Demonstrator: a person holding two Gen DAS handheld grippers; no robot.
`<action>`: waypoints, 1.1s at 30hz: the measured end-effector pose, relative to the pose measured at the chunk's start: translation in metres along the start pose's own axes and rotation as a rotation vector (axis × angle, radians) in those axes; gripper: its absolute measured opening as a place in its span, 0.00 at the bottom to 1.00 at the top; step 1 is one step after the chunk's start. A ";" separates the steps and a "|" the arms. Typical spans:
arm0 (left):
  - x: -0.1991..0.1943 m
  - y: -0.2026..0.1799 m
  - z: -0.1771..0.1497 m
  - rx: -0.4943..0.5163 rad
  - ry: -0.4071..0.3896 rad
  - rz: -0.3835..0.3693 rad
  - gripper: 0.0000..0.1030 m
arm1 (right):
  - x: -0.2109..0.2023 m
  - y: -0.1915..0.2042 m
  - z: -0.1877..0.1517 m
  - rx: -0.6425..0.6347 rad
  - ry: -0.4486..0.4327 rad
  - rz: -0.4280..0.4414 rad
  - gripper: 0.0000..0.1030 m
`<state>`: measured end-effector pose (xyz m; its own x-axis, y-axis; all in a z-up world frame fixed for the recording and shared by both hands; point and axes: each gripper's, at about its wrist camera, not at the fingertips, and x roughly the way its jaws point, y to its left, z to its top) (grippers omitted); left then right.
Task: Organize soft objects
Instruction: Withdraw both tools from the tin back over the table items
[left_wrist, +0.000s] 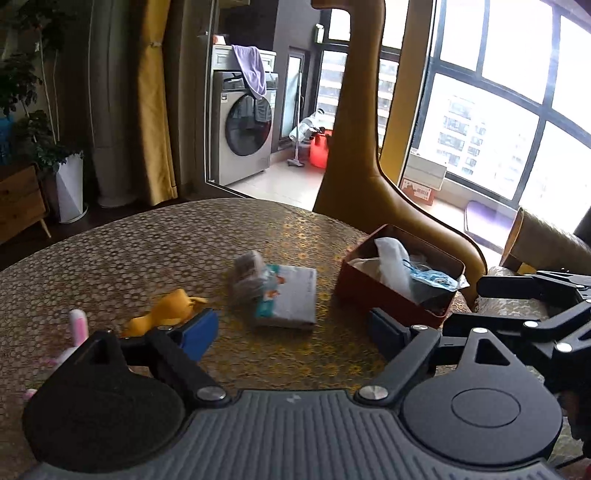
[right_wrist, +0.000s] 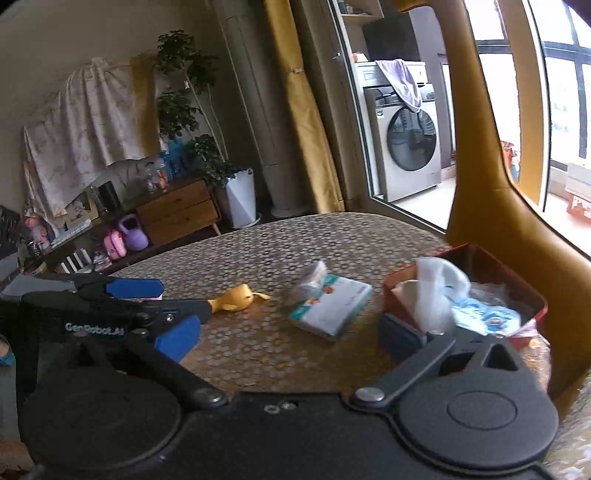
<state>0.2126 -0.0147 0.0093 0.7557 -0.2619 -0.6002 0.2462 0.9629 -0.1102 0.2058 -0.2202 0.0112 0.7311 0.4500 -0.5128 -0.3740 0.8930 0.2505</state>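
A red box (left_wrist: 373, 286) on the table's right holds a white plastic bag (left_wrist: 391, 258) and a blue-white packet (left_wrist: 434, 278). It also shows in the right wrist view (right_wrist: 535, 295). A tissue pack (left_wrist: 290, 299) lies mid-table with a small clear bag (left_wrist: 247, 275) against its left side. A yellow soft toy (left_wrist: 166, 314) lies to the left, and a pink-white toy (left_wrist: 75, 334) at the far left. My left gripper (left_wrist: 291, 334) is open and empty just short of the tissue pack. My right gripper (right_wrist: 291, 338) is open and empty, hovering in front of the pack (right_wrist: 330, 304) and the red box.
The round table (left_wrist: 147, 240) has a patterned gold cloth. A tan chair (left_wrist: 365, 147) stands behind the red box. The left gripper's body (right_wrist: 92, 306) sits at the left of the right wrist view. A washing machine and windows lie beyond the table.
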 end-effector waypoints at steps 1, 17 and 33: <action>-0.001 0.006 -0.001 -0.003 0.000 0.004 0.87 | 0.003 0.003 0.001 -0.001 0.005 0.002 0.99; 0.000 0.083 0.012 -0.040 0.003 0.070 0.98 | 0.051 0.048 0.014 -0.002 0.043 0.047 1.00; 0.083 0.116 0.061 -0.072 0.088 0.174 0.98 | 0.129 0.038 0.057 -0.145 0.141 -0.007 0.99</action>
<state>0.3404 0.0709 -0.0052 0.7261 -0.0875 -0.6820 0.0703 0.9961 -0.0530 0.3182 -0.1274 0.0020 0.6506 0.4293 -0.6264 -0.4547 0.8809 0.1313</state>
